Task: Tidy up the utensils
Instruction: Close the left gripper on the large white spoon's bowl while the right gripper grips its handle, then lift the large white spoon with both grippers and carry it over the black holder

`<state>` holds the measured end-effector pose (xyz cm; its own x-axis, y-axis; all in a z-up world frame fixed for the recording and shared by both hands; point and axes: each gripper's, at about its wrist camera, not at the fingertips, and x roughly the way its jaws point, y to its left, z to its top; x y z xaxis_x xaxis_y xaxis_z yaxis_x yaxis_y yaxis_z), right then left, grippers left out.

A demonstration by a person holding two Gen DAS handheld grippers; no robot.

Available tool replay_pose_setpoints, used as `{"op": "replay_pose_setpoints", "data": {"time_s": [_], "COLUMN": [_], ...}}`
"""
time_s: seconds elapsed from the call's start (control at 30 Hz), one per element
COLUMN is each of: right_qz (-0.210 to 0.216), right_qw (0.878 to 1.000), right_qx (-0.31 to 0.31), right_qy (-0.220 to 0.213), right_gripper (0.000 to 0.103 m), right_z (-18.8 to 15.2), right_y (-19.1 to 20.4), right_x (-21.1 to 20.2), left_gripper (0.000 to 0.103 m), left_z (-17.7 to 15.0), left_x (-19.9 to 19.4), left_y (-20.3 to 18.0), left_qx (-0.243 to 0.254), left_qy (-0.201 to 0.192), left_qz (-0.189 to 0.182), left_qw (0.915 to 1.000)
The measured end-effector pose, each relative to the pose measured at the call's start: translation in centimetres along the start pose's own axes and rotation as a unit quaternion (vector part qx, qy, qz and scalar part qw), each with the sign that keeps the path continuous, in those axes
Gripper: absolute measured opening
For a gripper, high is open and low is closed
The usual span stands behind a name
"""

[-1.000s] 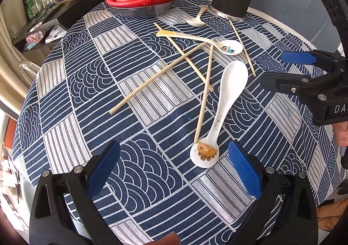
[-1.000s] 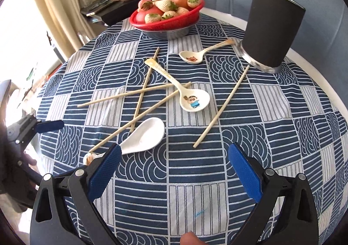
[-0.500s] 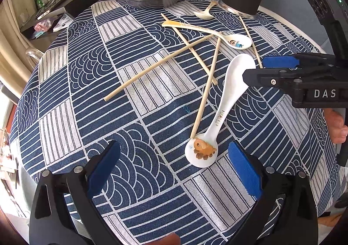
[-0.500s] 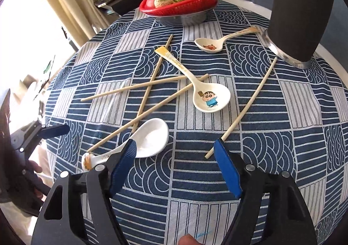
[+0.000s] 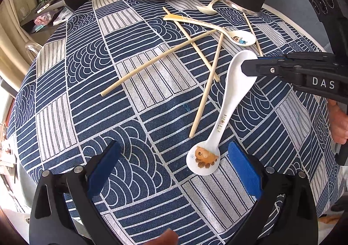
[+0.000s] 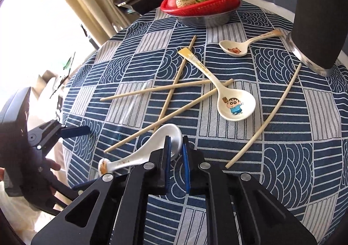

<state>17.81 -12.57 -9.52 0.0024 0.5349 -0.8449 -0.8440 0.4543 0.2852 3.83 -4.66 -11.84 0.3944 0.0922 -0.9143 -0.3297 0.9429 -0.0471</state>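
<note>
Pinching the white spoon (image 6: 152, 149) by its bowl rim, the right gripper (image 6: 176, 142) could let it swivel loose (glazed, handle-heavy); the left gripper (image 5: 171, 171) gapes wide, empty.

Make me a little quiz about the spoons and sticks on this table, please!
1. True or false: the right gripper has its jaws shut on the white spoon.
2. How many spoons lie on the tablecloth?
3. What sits in the red basket: A) fruit, B) forks, C) cups?

Key: 1 true, it pinches the bowl end. 2 three. 3 A.
</note>
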Motion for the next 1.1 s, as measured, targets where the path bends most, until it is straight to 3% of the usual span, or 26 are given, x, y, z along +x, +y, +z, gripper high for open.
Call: {"op": "replay_pose_setpoints", "data": {"time_s": [0.1,0.33,0.43,0.53,0.77,1.1], "right_qz": [0.017,0.047,0.059,0.066,0.065,0.029], "right_qw": [1.0,0.998,0.998,0.997,0.996,0.993], "right_qx": [0.007,0.013,0.013,0.009,0.001,0.0], "right_qy": [-0.008,-0.028,-0.034,-0.04,-0.059,-0.113], "right_gripper": [0.007,0.006,0.005,0.005,0.005,0.005], "right_z": [0.0,0.5,0.7,0.9,1.1,2.1], "right_y": [0.0,0.8,1.4,2.0,2.6,2.2], "right_x": [-0.4,-1.7,-2.1,-2.5,-4.0,-8.4], "left_gripper": [0.095,0.068,0.052,0.028,0.027,0.027], "left_z": [0.1,0.0,-0.2,-0.2,0.3,3.3], "left_x": [-0.1,-0.8,-1.2,-1.6,-3.0,-5.4], "left_y": [-0.2,-0.9,-1.2,-1.4,-1.3,-2.6], "left_qx": [0.006,0.027,0.031,0.033,0.035,0.066], "left_qy": [-0.004,-0.017,-0.017,-0.014,-0.023,-0.049], "left_qz": [0.001,-0.003,-0.009,-0.023,-0.035,-0.051], "left_qw": [1.0,0.9995,0.9993,0.9991,0.9985,0.9953]}}
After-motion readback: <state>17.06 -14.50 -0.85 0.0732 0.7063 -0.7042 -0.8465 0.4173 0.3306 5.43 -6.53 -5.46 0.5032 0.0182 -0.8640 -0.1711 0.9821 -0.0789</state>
